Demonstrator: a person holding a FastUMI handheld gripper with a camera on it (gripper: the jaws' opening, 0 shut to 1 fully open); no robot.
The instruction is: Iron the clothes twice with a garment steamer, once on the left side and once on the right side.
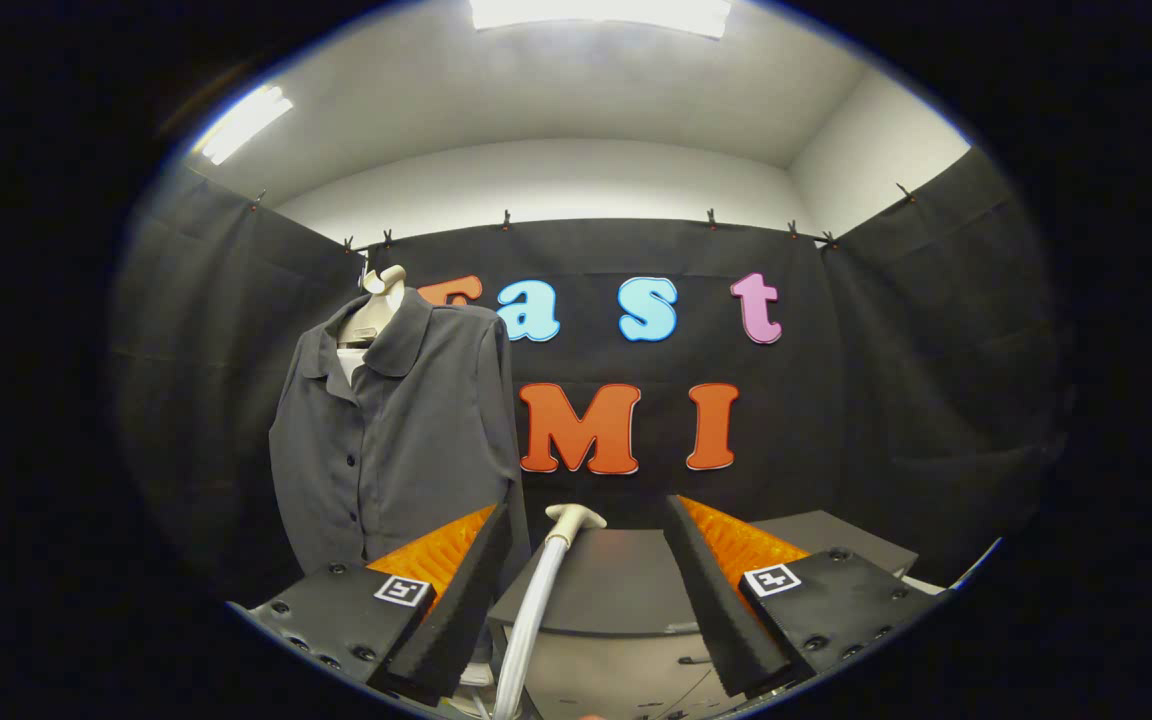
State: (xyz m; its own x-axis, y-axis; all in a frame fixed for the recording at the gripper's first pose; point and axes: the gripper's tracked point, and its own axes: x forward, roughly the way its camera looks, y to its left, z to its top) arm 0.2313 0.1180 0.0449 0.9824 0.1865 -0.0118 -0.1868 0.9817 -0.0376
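- Gripper [584, 580]: two fingers spread wide, released, nothing pressed between them.
- One pale hose [528, 625] ran up through the gap between the fingers, touching neither, to one steamer head [573, 518] just ahead of them.
- One dark cabinet [626, 585] sat behind the hose.
- One grey shirt [401, 440] hung buttoned on one mannequin [383, 300], beyond the left finger; four buttons countable.
- Two ceiling lights [241, 122].
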